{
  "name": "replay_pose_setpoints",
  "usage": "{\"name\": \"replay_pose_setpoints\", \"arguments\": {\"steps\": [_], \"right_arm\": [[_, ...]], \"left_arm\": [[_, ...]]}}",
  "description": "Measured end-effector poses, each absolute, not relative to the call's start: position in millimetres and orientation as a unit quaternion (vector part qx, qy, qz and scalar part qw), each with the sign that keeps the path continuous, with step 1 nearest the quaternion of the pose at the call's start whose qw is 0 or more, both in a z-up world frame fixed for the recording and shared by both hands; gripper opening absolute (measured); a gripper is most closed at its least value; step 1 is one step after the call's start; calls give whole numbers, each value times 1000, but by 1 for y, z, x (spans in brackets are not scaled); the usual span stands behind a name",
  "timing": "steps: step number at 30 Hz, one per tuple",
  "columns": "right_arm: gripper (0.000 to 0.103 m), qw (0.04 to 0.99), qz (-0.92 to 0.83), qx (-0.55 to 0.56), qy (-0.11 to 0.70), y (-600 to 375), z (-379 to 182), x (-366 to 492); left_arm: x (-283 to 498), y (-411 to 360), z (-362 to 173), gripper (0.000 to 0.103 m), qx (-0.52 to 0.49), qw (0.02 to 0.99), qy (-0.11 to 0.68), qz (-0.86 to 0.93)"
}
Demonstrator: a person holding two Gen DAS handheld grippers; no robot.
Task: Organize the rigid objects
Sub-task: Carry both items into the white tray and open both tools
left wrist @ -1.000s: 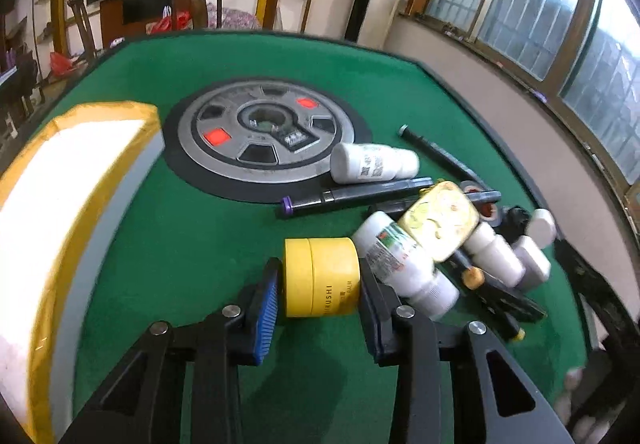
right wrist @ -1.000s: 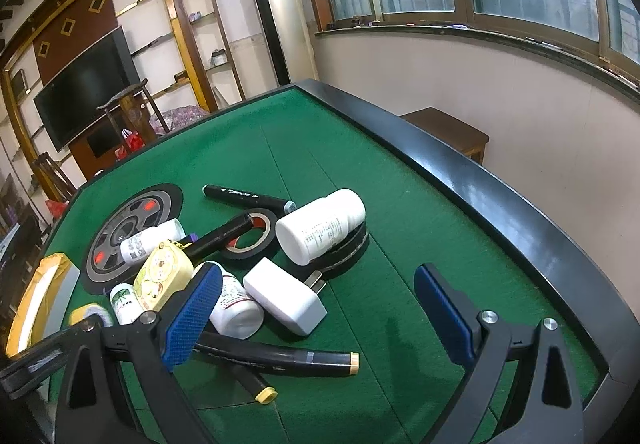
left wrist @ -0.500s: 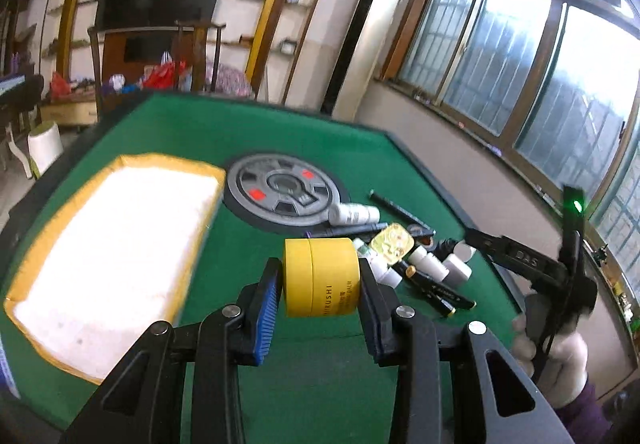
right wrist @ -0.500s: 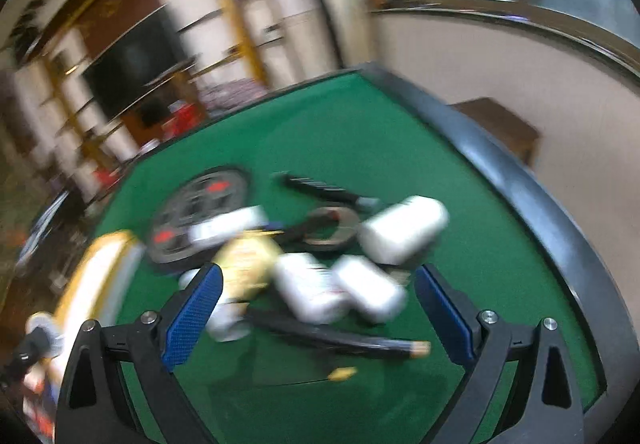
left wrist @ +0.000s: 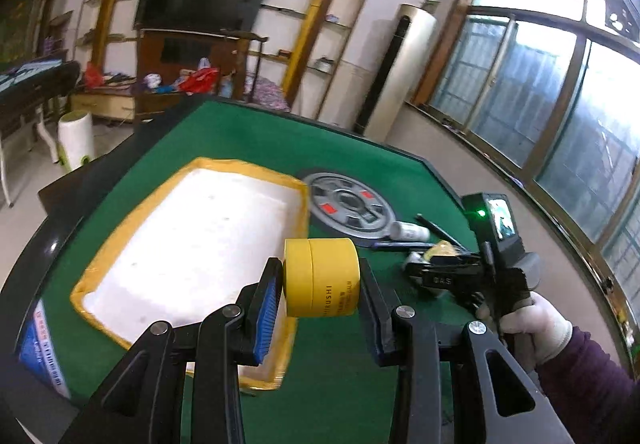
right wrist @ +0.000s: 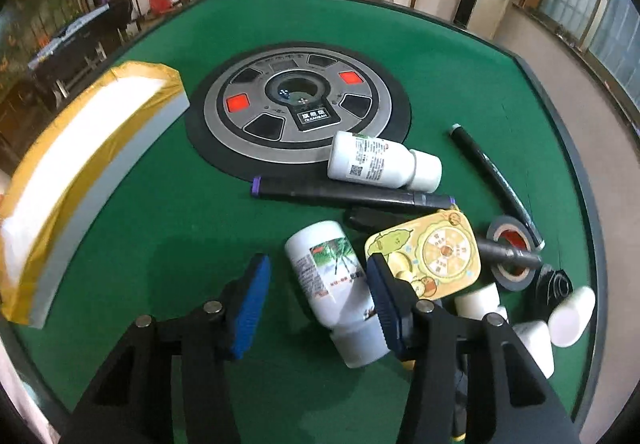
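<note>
Two grippers: you are working both at once over the green felt table (right wrist: 460,56).
Left gripper (left wrist: 320,284): you are pinching the yellow round tin (left wrist: 321,276) on its side between both pads, carrying it in the air just beside the near right corner of the white foam tray (left wrist: 192,244) with the yellow taped rim.
Right gripper (right wrist: 316,284): its jaws are closing around the white pill bottle (right wrist: 332,284) lying tilted on the felt; the right pad is meeting the bottle, the left pad is standing clear.
Pile: the yellow cartoon tin (right wrist: 430,256) is lying just right of that bottle; a second white bottle (right wrist: 380,164) and a black marker (right wrist: 352,194) are lying beyond, by the round grey centre panel (right wrist: 298,104).
Right hand (left wrist: 532,320): white-gloved, gripping the right gripper's handle.
</note>
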State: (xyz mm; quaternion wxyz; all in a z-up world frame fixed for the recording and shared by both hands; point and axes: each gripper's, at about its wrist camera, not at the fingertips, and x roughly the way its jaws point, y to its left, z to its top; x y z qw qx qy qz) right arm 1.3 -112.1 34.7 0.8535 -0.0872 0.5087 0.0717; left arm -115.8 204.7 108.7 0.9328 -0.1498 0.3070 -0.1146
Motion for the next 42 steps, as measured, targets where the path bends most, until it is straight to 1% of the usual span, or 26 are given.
{"name": "replay_pose_setpoints", "arguments": {"steps": [2, 4, 11, 13, 16, 18, 20, 23, 26, 28, 30, 34, 38, 39, 41, 42], "right_arm": [[48, 852, 64, -107, 508, -108, 31, 2], [40, 851, 46, -134, 506, -107, 28, 2], [37, 853, 53, -153, 496, -109, 23, 2], [36, 856, 60, -117, 500, -116, 25, 4], [35, 863, 71, -40, 498, -132, 33, 6], [35, 868, 91, 28, 488, -145, 48, 0], [35, 864, 128, 91, 478, -148, 63, -1], [35, 839, 204, 183, 471, -129, 84, 9], [35, 807, 244, 236, 483, -94, 86, 29], [35, 798, 251, 251, 488, -64, 86, 45], [35, 793, 247, 243, 500, -34, 79, 63], [34, 793, 223, 199, 531, 7, 61, 92], [34, 781, 208, 187, 559, 19, 49, 109], [34, 778, 203, 182, 566, 22, 46, 115], [35, 769, 206, 177, 579, 26, 42, 122], [36, 773, 199, 173, 577, 28, 41, 128]], "left_arm": [[-113, 209, 105, 38, -156, 931, 312, -110], [-109, 213, 100, 38, -168, 926, 319, -112], [-107, 219, 99, 38, -181, 920, 329, -113], [-111, 222, 104, 38, -186, 919, 328, -120], [-113, 228, 119, 38, -186, 919, 322, -127], [-106, 233, 131, 38, -181, 921, 320, -132], [-88, 232, 143, 38, -171, 921, 321, -136], [-48, 227, 146, 38, -158, 919, 331, -142], [7, 223, 132, 38, -154, 908, 363, -140], [35, 226, 117, 38, -165, 899, 383, -132], [66, 232, 92, 38, -185, 884, 411, -126], [93, 240, 54, 38, -211, 864, 441, -124], [101, 244, 37, 38, -232, 854, 451, -119], [101, 246, 33, 39, -238, 853, 451, -116], [100, 249, 25, 49, -246, 850, 452, -113], [98, 250, 24, 59, -255, 849, 449, -116]]}}
